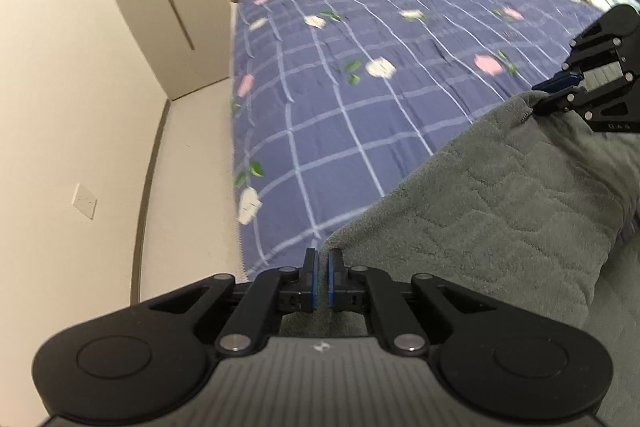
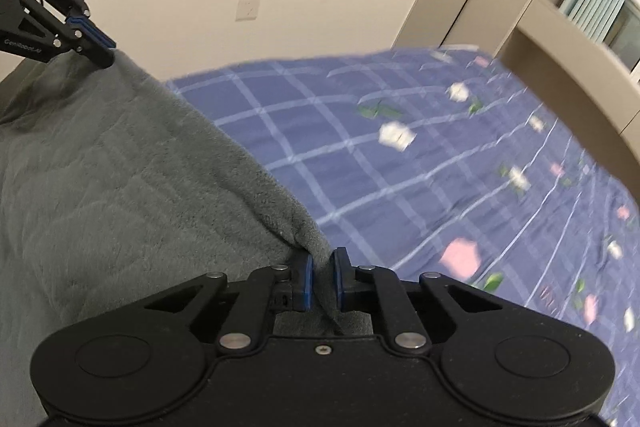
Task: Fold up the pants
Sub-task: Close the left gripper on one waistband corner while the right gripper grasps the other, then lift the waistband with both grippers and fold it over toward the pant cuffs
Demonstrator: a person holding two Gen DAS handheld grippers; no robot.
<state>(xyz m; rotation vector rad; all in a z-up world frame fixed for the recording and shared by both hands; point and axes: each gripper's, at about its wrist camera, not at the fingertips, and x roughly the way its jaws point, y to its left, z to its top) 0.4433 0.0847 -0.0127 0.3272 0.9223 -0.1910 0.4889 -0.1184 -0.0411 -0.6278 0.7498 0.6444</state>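
The pants are grey fleece (image 1: 500, 187), held up above the bed by one edge stretched between both grippers. My left gripper (image 1: 323, 267) is shut on one corner of that edge. My right gripper (image 2: 322, 267) is shut on the other corner, with cloth pinched between its blue pads. In the left wrist view the right gripper (image 1: 554, 93) shows at the far right on the pants' edge. In the right wrist view the left gripper (image 2: 102, 53) shows at the upper left, and the pants (image 2: 120, 167) hang down to the left.
A bed with a blue checked, flowered sheet (image 1: 360, 87) lies below and beyond the pants; it also shows in the right wrist view (image 2: 440, 167). A beige wall with a socket (image 1: 84, 201) runs along the bed's left side. A beige headboard ledge (image 2: 580, 67) and a curtain stand behind.
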